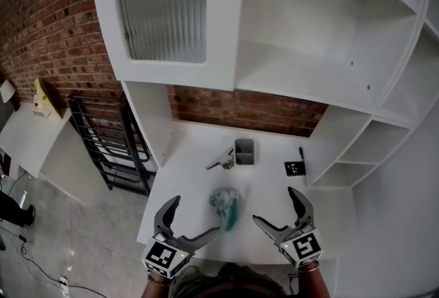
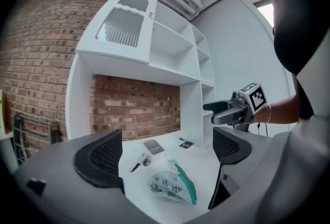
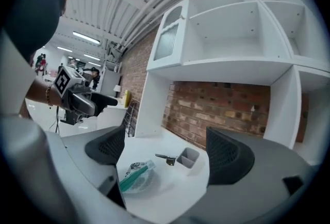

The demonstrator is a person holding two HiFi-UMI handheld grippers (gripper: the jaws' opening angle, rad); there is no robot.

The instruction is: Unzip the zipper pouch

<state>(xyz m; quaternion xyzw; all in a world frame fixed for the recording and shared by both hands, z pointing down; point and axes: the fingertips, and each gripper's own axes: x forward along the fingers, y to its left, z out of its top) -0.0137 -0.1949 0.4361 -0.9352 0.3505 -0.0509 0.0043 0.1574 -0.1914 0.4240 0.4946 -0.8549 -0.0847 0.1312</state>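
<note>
Print on the zipper pouch [image 2: 171, 186] is unreadable.

The head view looks steeply down from above the desk [image 1: 192, 176], with the shelves [image 1: 309, 36] filling its top. Each gripper view sits low at the desk's near edge, angled inward toward the brick wall [image 1: 240, 108]. All three share the zipper pouch [image 1: 225, 207], close ahead.

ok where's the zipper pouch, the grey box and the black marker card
zipper pouch [image 1: 221, 202], head view, on its clear body.
grey box [image 1: 244, 152], head view, on its open top.
black marker card [image 1: 295, 168], head view, on its centre.
</note>
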